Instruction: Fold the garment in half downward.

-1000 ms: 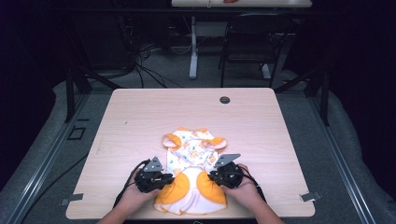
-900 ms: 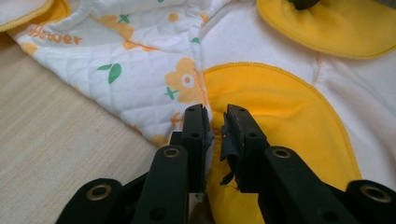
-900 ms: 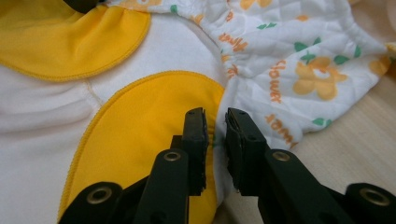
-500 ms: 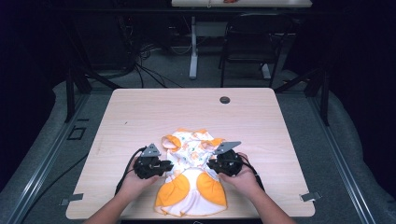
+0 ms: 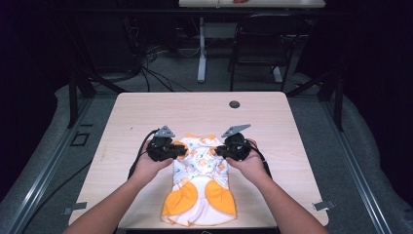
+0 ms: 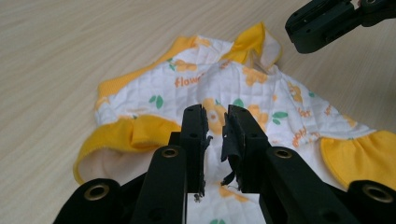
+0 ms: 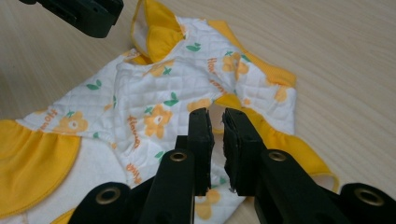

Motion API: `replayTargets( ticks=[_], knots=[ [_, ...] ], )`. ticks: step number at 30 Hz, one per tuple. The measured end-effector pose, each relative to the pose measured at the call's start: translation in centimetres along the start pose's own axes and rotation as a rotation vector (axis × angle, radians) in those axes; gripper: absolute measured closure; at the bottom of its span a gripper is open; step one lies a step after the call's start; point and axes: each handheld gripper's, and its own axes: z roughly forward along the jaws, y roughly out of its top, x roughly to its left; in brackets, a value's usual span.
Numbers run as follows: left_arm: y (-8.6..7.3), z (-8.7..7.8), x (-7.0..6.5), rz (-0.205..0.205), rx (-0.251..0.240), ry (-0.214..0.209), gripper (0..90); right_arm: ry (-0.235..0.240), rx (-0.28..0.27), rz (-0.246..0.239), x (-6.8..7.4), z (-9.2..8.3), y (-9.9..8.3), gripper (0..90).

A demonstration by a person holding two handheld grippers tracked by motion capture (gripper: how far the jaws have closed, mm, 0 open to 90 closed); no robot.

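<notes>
**Both grippers hover, barely parted, over the baby romper**

From above, the romper [image 5: 199,180] lies flat on the table [image 5: 146,112], on the person's side of the round black cap [image 5: 234,104] and slightly left of it. Its yellow leg ruffles reach the table edge farthest from the cap. The left gripper [image 5: 184,149] sits at the romper's left edge and the right gripper [image 5: 217,150] at its right edge. Both are on the person's side of the cap, with their tips turned toward each other.

The high view does not show the gap between the jaws. The left gripper view does: its jaws stand a narrow slit apart above the printed white quilting and grasp nothing. They have just been closing, with no cloth pinched between them. This view also shows the word "flower" on the fabric and the other gripper's tip at top right. The right gripper view shows the same narrow slit, released, over the romper's yellow-trimmed edge.

A second ago both grippers were over the yellow ruffles, farther from the cap. They have since moved toward it, to the romper's middle. The romper itself has not shifted.
</notes>
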Motion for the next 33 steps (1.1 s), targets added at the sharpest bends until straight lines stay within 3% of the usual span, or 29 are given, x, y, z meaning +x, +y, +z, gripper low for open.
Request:
replayTargets(
  ticks=[4, 7, 13, 15, 19, 25, 27, 29, 33],
  knots=[
    [1.2, 0.2, 0.5, -0.009, -0.01, -0.003, 77.0, -0.024, 0.016, -0.021, -0.5, -0.1, 1.1, 80.3],
    [2.0, 0.3, 1.0, 0.009, 0.001, 0.014, 77.0, -0.028, 0.026, -0.035, -0.8, 0.0, 2.0, 79.5],
    [3.2, 1.0, 2.4, 0.003, 0.009, 0.056, 74.5, -0.058, 0.071, -0.057, -2.0, 0.6, 3.5, 76.5],
    [3.5, 1.3, 2.9, 0.019, 0.01, 0.076, 73.4, -0.061, 0.07, -0.044, -2.6, 1.0, 4.0, 75.2],
    [3.7, 2.1, 3.9, 0.008, 0.02, 0.097, 70.7, -0.058, 0.066, -0.025, -3.8, 1.6, 4.7, 70.3],
    [3.8, 3.3, 4.7, 0.0, 0.037, 0.111, 67.2, -0.109, 0.094, -0.01, -5.4, 2.9, 5.0, 60.4],
    [3.7, 3.6, 4.9, -0.011, 0.043, 0.108, 66.0, -0.105, 0.089, 0.022, -5.7, 3.2, 5.0, 58.0],
    [3.5, 3.9, 5.2, -0.019, 0.055, 0.099, 63.7, -0.123, 0.092, 0.024, -6.0, 3.6, 4.9, 55.9],
    [3.3, 4.2, 5.6, -0.013, 0.082, 0.116, 66.9, -0.123, 0.113, 0.032, -6.5, 4.3, 4.6, 52.3]
  ],
)
